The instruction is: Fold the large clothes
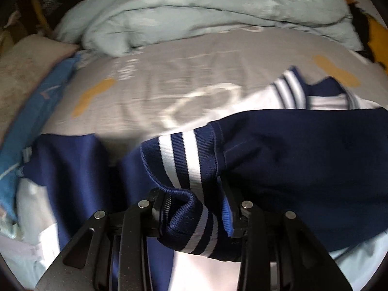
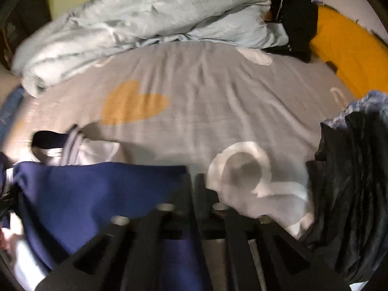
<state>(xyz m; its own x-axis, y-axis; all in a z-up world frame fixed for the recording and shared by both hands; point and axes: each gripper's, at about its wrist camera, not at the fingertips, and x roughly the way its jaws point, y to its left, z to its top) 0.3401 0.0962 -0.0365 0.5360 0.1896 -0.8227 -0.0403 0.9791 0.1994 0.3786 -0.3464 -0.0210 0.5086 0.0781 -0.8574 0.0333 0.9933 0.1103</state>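
A navy jacket [image 1: 303, 150] with white panels lies across the near part of the grey bed sheet [image 1: 169, 77]. Its ribbed cuff [image 1: 184, 160], navy with white stripes, bunches up between the fingers of my left gripper [image 1: 195, 203], which is shut on it. In the blurred right wrist view the same jacket [image 2: 97, 194] spreads to the left, its straight upper edge ending at the tips of my right gripper [image 2: 195, 179]. Those jaws stand almost together and appear to pinch the navy cloth. The striped collar [image 1: 291, 89] lies beyond the sleeve.
A crumpled pale blue duvet [image 2: 145, 17] fills the far side of the bed. A dark shiny garment heap [image 2: 351, 194] sits at the right, black clothes [image 2: 295, 19] and a yellow cushion [image 2: 344, 48] at the back right. A beige pillow [image 1: 24, 72] lies at the left edge.
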